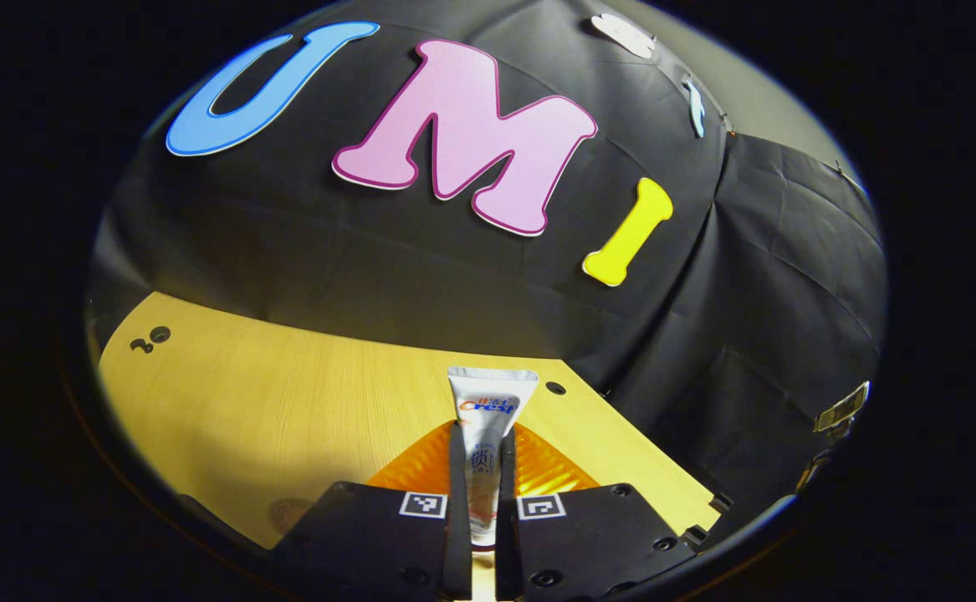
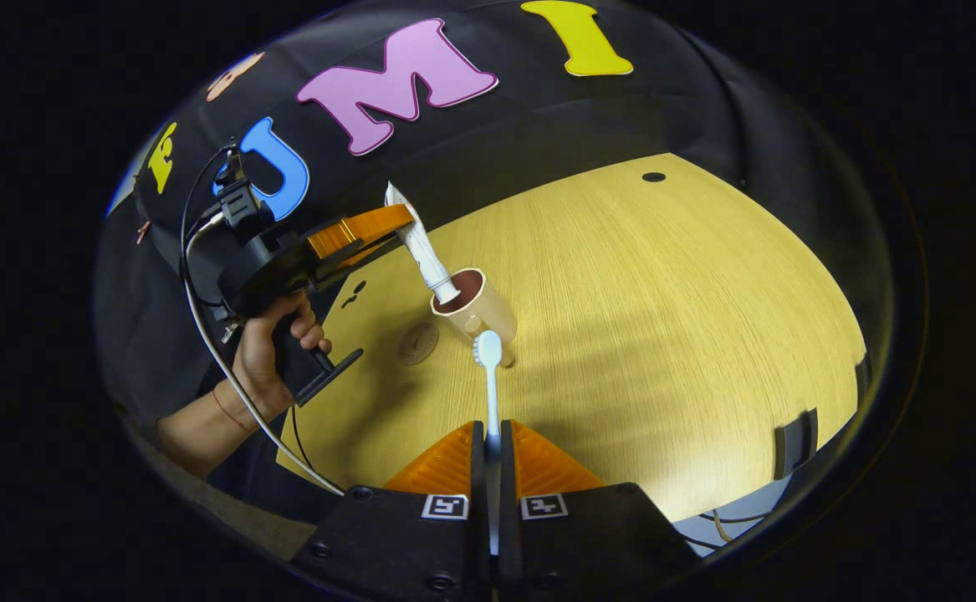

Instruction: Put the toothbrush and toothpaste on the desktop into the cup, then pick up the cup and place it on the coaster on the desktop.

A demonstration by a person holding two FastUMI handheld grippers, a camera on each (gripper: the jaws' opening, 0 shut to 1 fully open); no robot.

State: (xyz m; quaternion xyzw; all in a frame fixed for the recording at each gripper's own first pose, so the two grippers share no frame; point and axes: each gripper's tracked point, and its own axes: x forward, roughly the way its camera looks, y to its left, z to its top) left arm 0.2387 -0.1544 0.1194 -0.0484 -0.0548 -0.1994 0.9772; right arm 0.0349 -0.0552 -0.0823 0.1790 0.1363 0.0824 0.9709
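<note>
Wooden tabletop spreads ahead of your right tool, which pinches the toothbrush, its head up beside the cup. Beyond it, your left tool clamps the toothpaste, whose lower end dips into the cup's mouth. Left of the cup lies the coaster.

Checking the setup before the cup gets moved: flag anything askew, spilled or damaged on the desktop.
Nothing stands out. The cup stands upright on the desktop, unspilled. The left hand-held gripper holds the toothpaste slanted, its lower end at the cup's mouth. The right hand-held gripper holds the toothbrush, head toward the cup. A round coaster lies flat beside it.
</note>
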